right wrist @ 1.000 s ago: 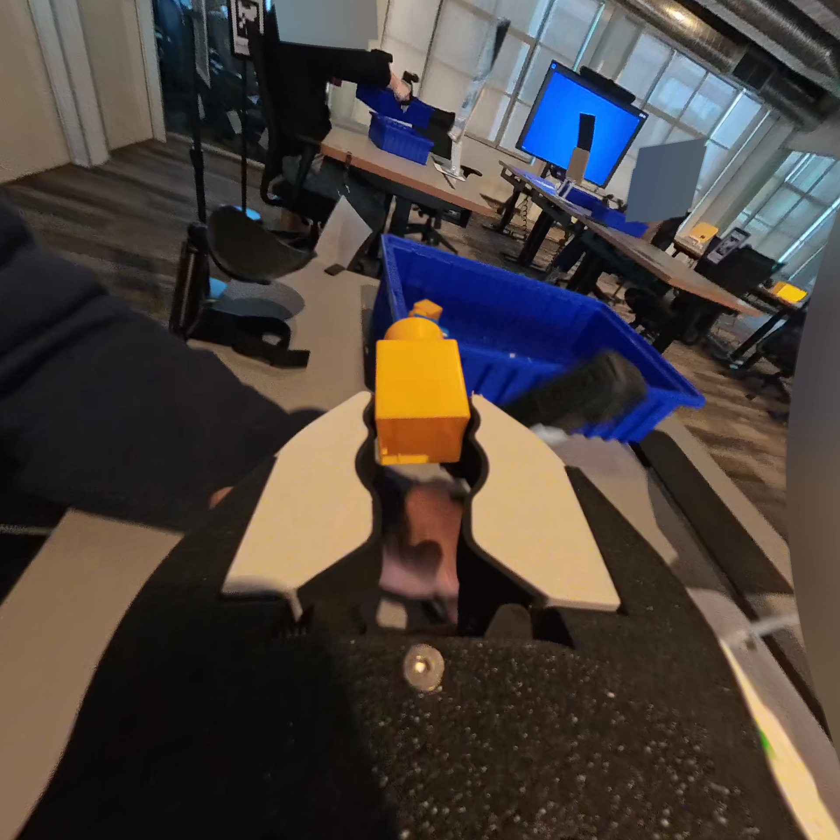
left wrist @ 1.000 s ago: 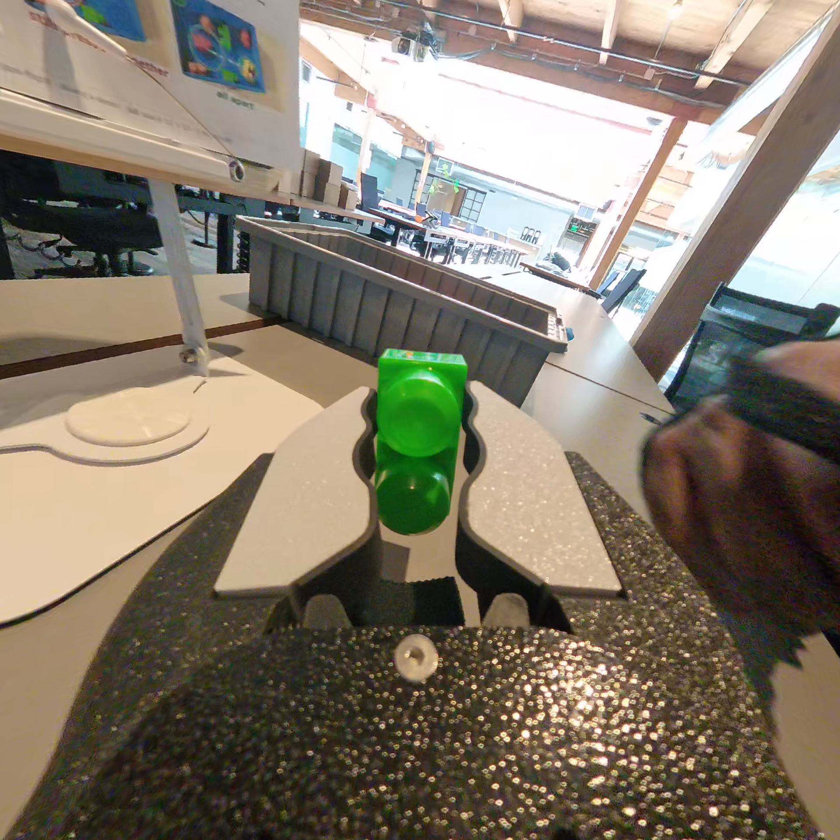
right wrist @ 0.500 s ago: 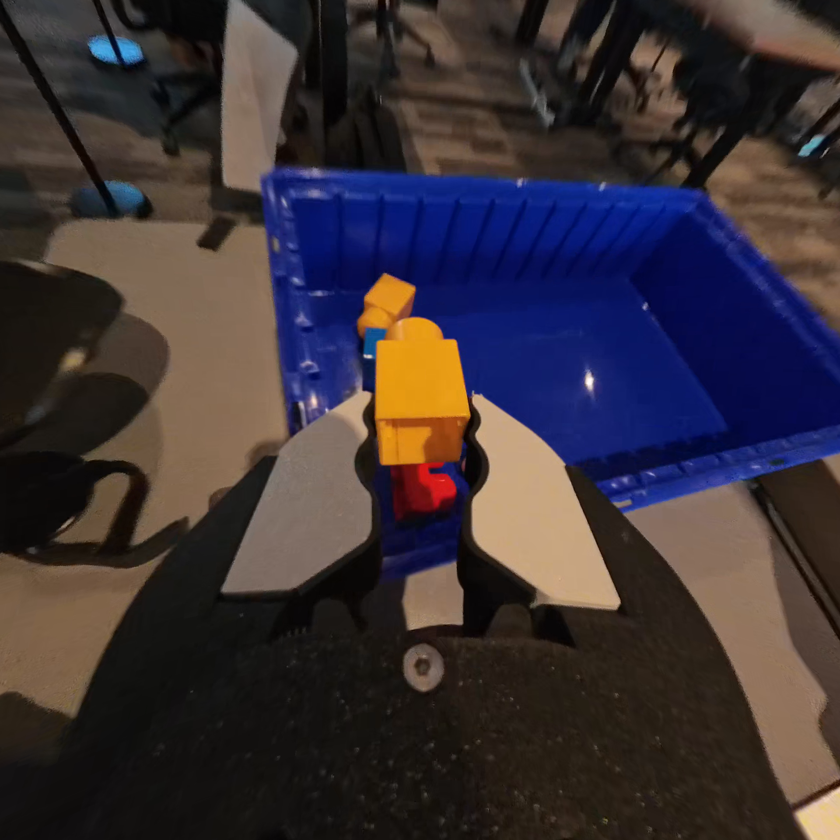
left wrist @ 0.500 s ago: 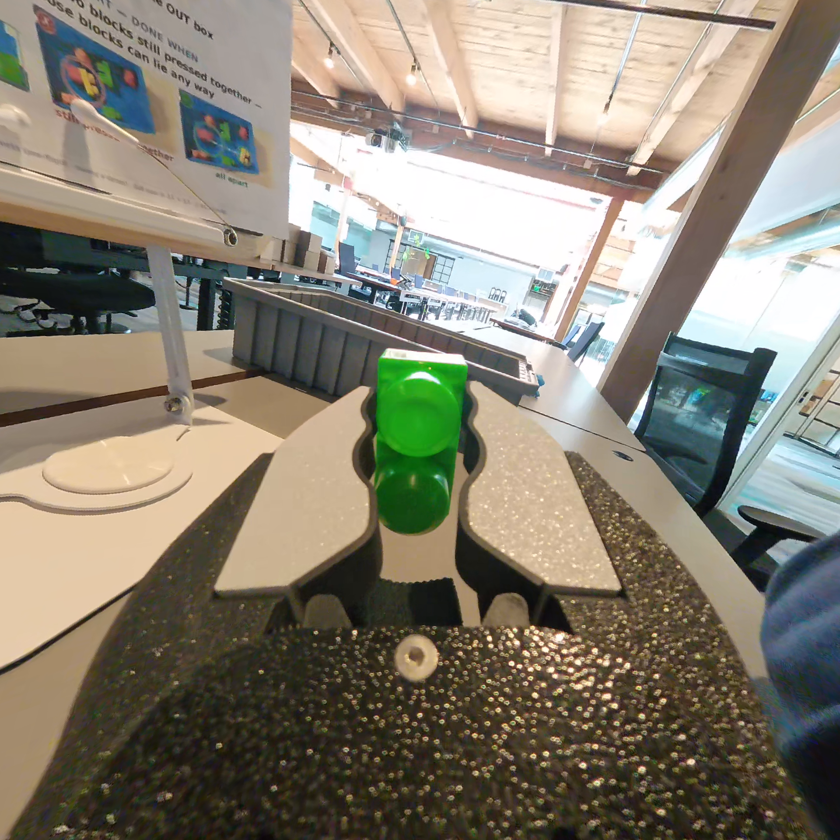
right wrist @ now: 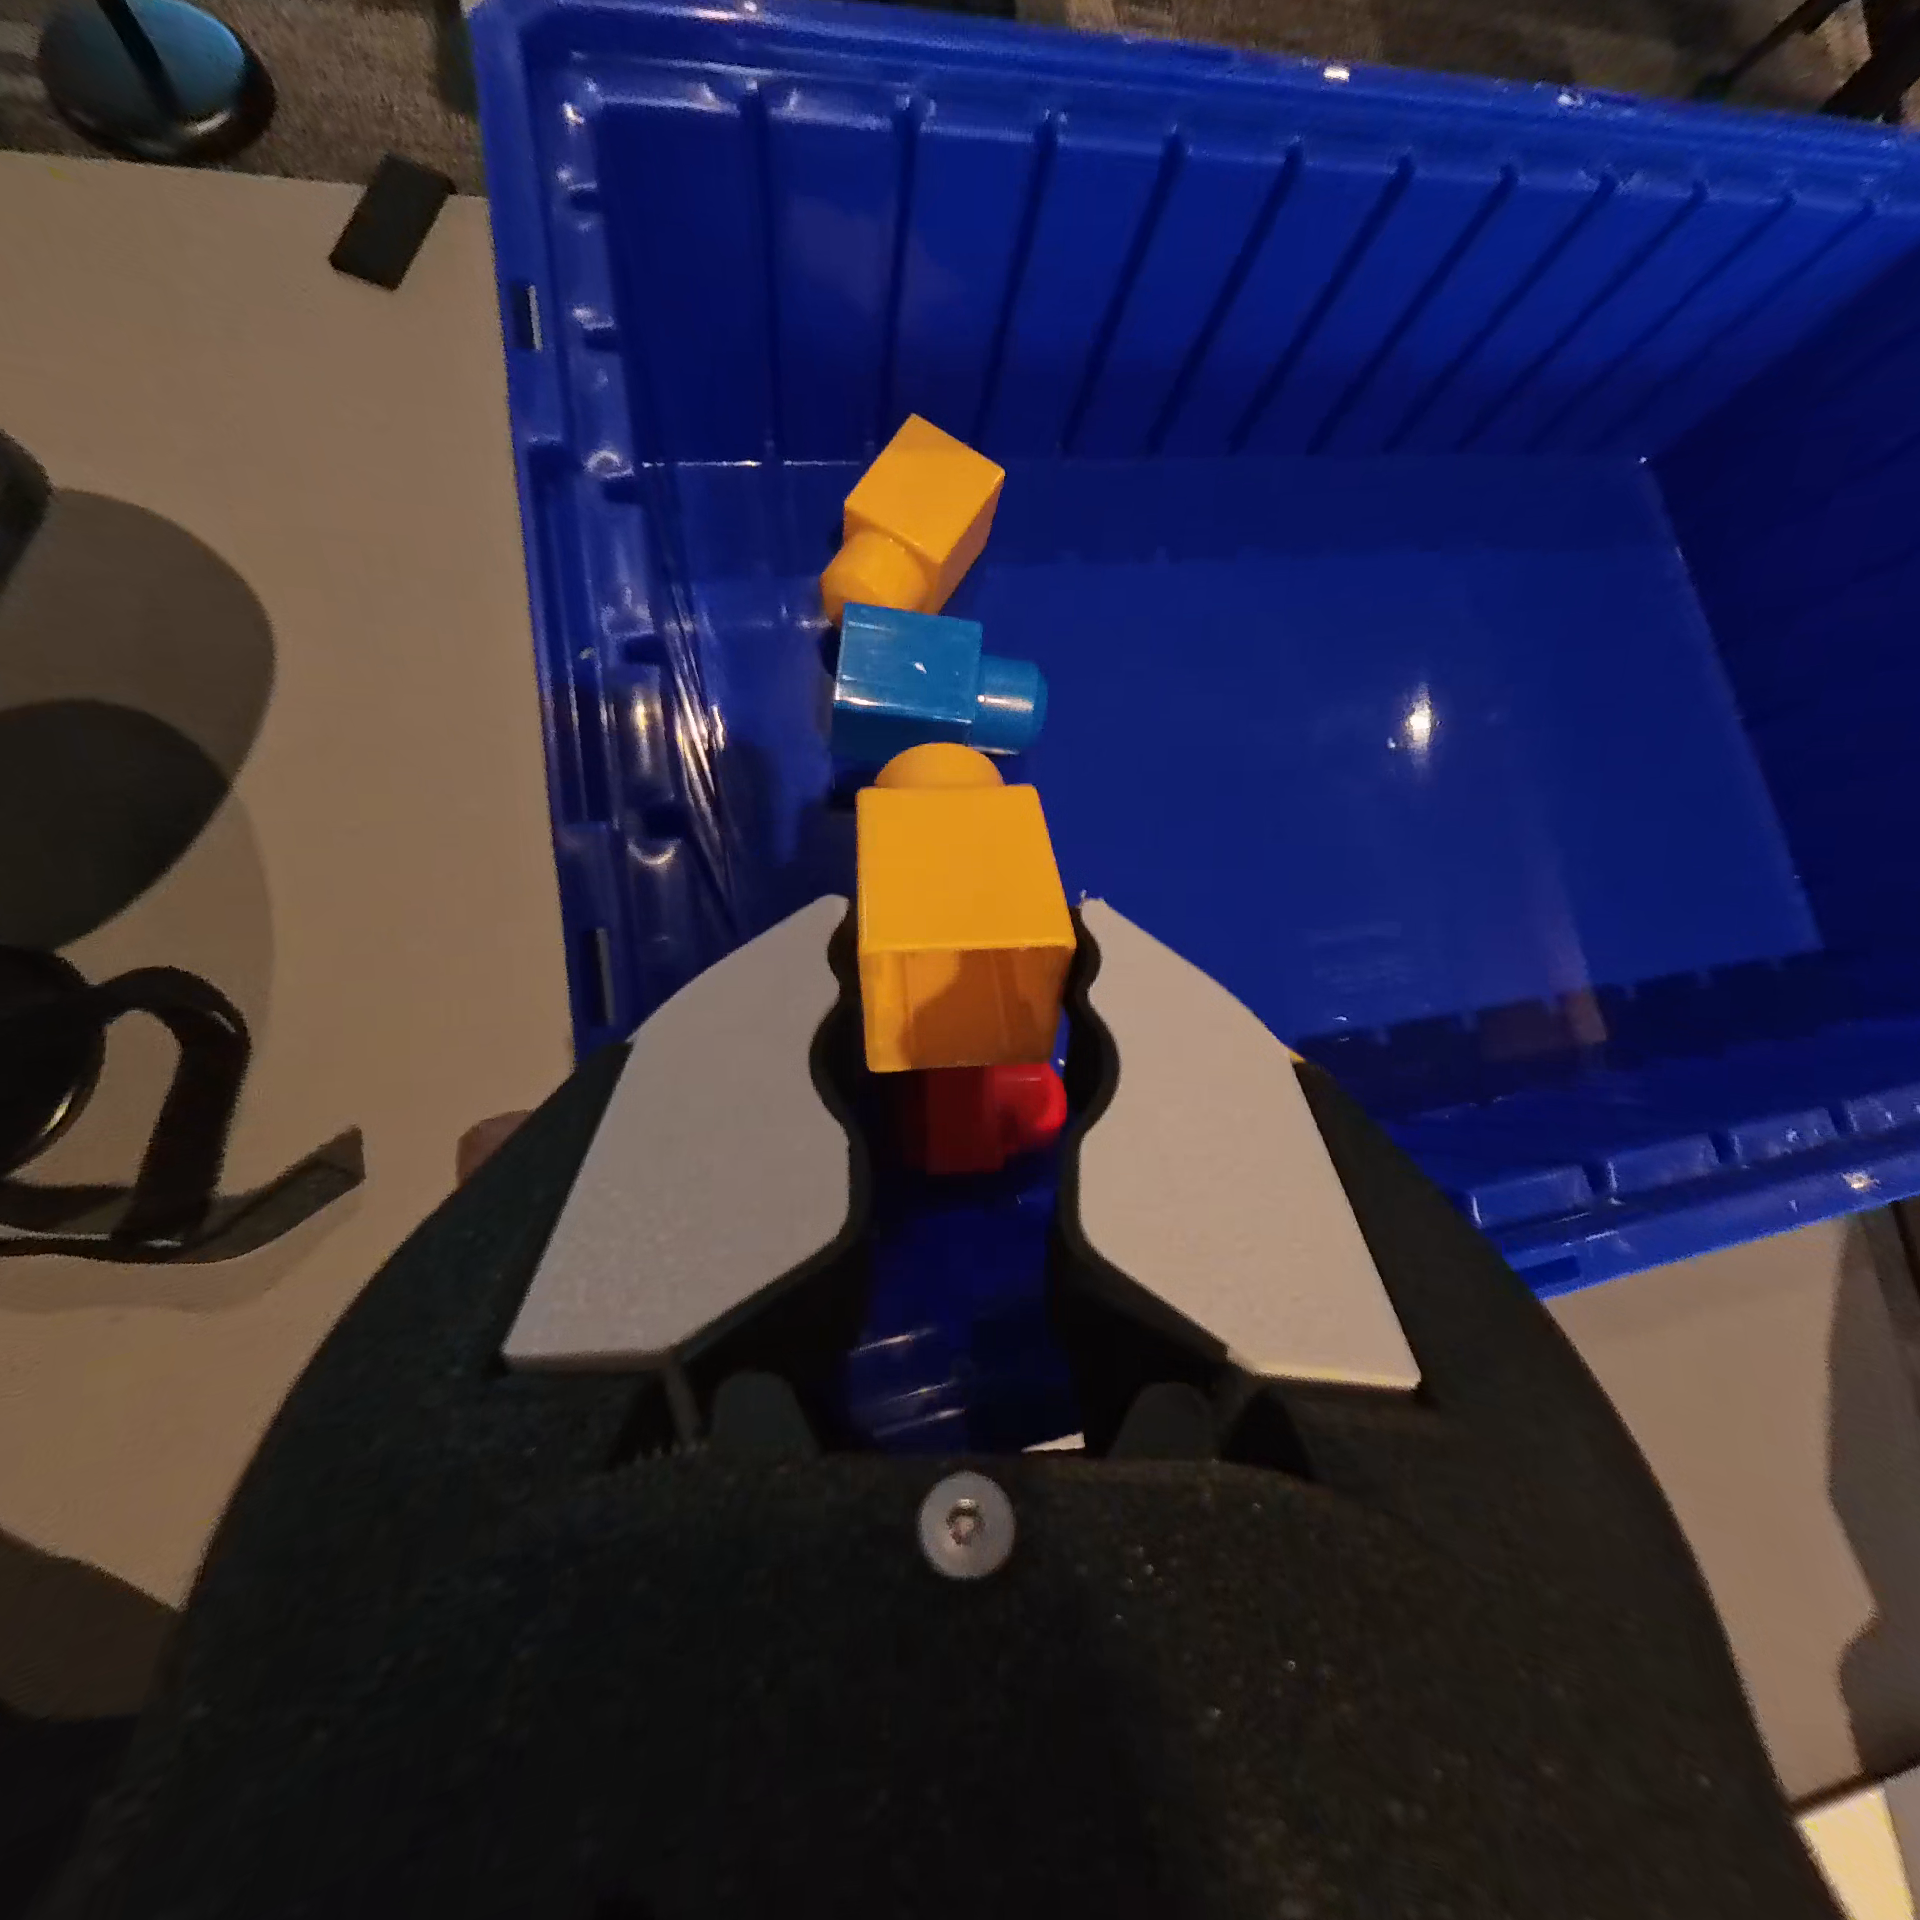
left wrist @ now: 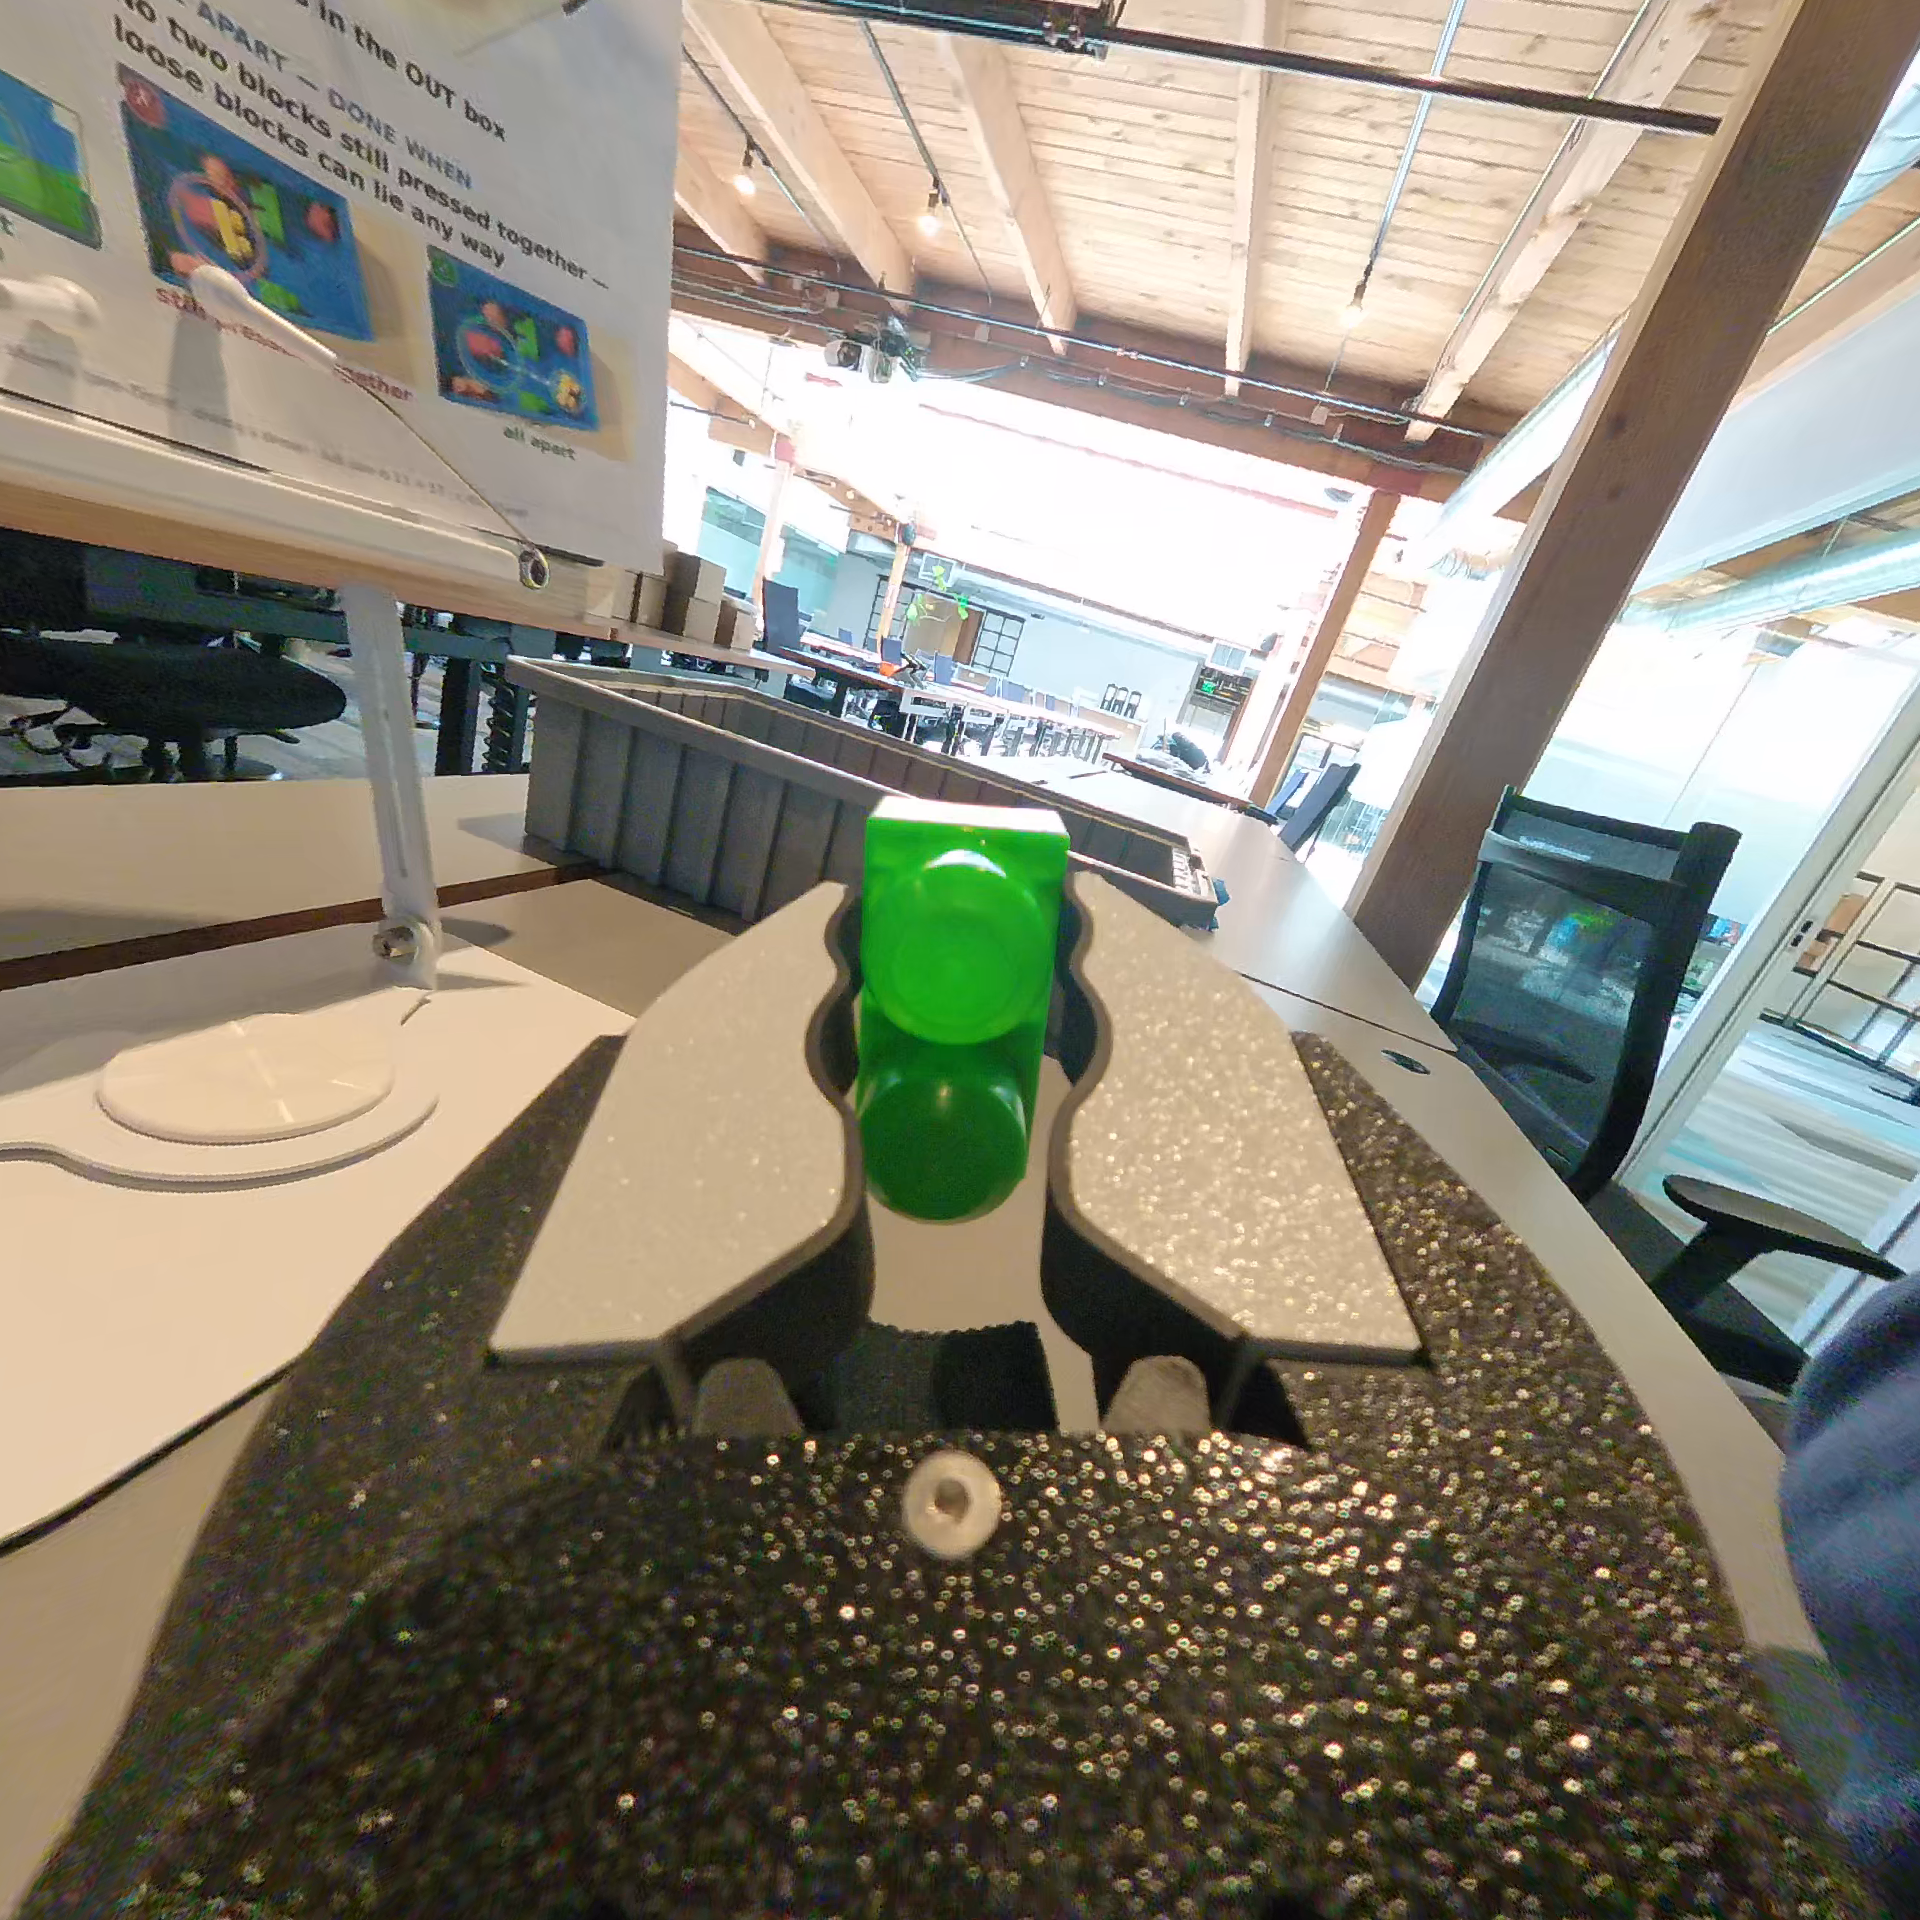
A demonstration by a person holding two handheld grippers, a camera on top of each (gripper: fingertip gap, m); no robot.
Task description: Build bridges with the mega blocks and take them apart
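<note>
My right tool (right wrist: 961, 977) is clamped on an orange block (right wrist: 961, 925), held over the near left corner of the blue bin (right wrist: 1299, 301). Below and ahead of it lie another orange block (right wrist: 920, 520), a blue block (right wrist: 914, 681) and a red block (right wrist: 987, 1117), loose on the bin floor.

My left tool (left wrist: 956, 997) is closed on a green block (left wrist: 956, 997), studs facing me, above the counter (left wrist: 1351, 966) with a grey bin (left wrist: 707, 821) just ahead.

I judge these blocks light, stiff and slick-sided, best pinched across flat faces. The bin floor to the right of my right tool is open; its left wall is close.
</note>
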